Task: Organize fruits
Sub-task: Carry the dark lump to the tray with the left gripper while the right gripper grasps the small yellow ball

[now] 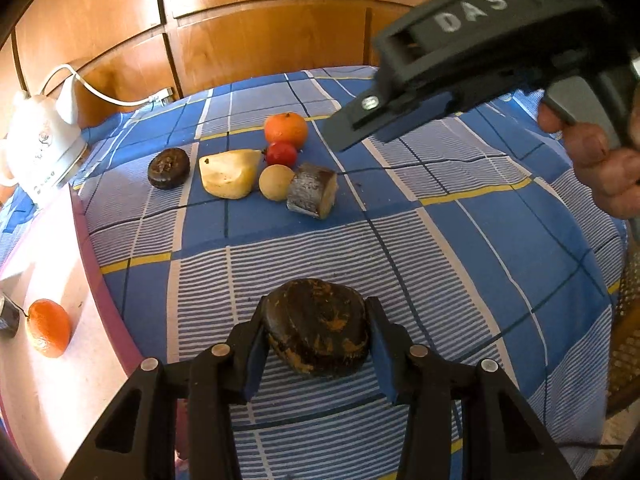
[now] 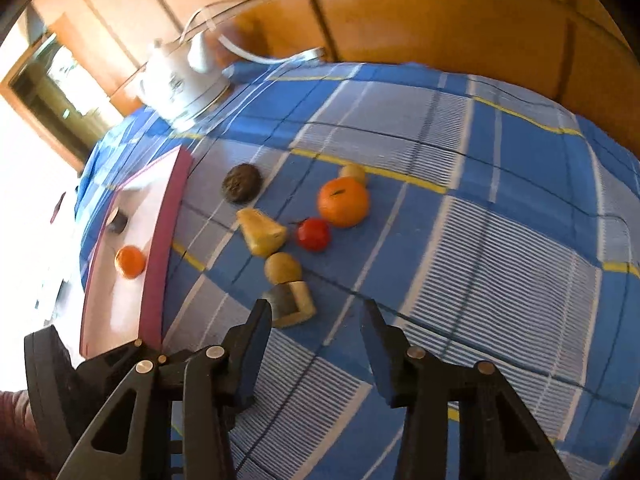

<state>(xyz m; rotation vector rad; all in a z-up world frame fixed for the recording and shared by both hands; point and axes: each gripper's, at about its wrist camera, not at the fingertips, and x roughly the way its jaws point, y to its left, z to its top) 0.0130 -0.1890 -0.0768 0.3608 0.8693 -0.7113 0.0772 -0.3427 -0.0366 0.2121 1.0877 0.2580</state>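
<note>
Clamped between the blue pads of the left gripper (image 1: 316, 344), at the bottom centre of the left wrist view, sits a dark brown, flattened round fruit with orange scuffs (image 1: 318, 326); its underside is hidden.

At that frame's far left a small orange fruit (image 1: 49, 328) lies on a pale tray with a magenta rim (image 1: 106, 300), beside a dark object cut off by the edge. Above it stands a white electric kettle (image 1: 42, 148), partly cropped.

Towards the centre, on the blue checked tablecloth (image 1: 460, 248), lie a dark round wrinkled fruit (image 1: 169, 168), a pale yellow wedge-shaped piece (image 1: 228, 174), a tan ball (image 1: 276, 182), a small red fruit (image 1: 281, 153), a larger orange fruit (image 1: 286, 130) and a grey-skinned cut chunk (image 1: 312, 196).

At the upper right a person's hand (image 1: 600, 168) holds the right gripper (image 2: 316, 344). In the right wrist view its jaws stand apart with only cloth between them, the grey chunk just beyond the left finger. That view is blurred.
</note>
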